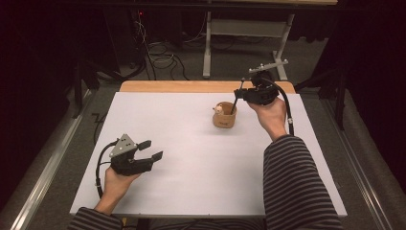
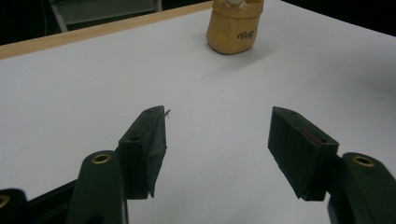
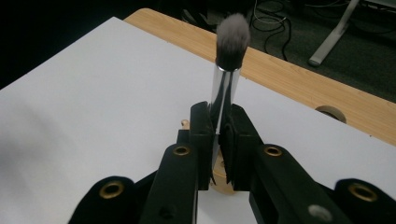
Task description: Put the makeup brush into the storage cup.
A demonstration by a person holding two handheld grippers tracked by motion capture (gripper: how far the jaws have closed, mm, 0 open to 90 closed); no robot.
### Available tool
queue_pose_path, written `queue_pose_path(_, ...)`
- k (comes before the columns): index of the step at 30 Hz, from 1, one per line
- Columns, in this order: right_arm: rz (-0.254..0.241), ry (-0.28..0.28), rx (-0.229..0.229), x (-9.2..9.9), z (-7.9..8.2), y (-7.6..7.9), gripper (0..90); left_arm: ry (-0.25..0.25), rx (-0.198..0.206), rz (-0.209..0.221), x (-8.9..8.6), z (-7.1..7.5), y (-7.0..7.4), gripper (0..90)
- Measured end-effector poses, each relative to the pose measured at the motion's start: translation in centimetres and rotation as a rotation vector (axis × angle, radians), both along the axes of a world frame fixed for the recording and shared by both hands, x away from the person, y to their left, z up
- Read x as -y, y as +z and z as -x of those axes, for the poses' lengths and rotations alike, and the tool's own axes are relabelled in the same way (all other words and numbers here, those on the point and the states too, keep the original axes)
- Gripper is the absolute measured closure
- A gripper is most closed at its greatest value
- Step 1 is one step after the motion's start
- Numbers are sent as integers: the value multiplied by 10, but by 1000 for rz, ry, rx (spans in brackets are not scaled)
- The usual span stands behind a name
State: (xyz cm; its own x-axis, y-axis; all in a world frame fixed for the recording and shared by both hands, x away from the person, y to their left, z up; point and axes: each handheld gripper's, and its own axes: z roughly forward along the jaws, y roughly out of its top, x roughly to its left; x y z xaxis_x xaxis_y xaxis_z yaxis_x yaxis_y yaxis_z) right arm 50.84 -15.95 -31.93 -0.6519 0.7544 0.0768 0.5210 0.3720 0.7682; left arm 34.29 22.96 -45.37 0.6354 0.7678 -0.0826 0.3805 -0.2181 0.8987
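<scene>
My right gripper (image 3: 218,135) is clamped on the makeup brush (image 3: 229,60), right over the tan cup (image 1: 224,116) at the table's far side. Left gripper (image 1: 149,149) sits wide open, nothing in it.

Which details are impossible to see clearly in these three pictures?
- Lower end of the makeup brush: right gripper view, hidden behind the shut jaws of the right hand-held gripper.
- Contents of the tan pouch: high view, too small; left gripper view, top cut off by the edge.
- Printed word on the pouch: blurred in the left gripper view.
- Left hand-held gripper: open, holds nothing.
</scene>
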Motion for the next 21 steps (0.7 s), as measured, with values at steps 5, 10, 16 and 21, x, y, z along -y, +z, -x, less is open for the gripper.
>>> queue_pose_path(5,19,-9,4,-2,-4,-1,851,0,0,1,0,0,0,375)
queue_pose_path(10,30,-11,5,-5,-7,-3,851,-1,1,1,0,0,0,375)
queue_pose_path(16,42,-21,3,-9,-12,-5,851,-1,0,1,0,0,0,375)
queue_pose_path(21,52,-29,2,-12,-15,-8,851,-1,1,3,0,0,0,375)
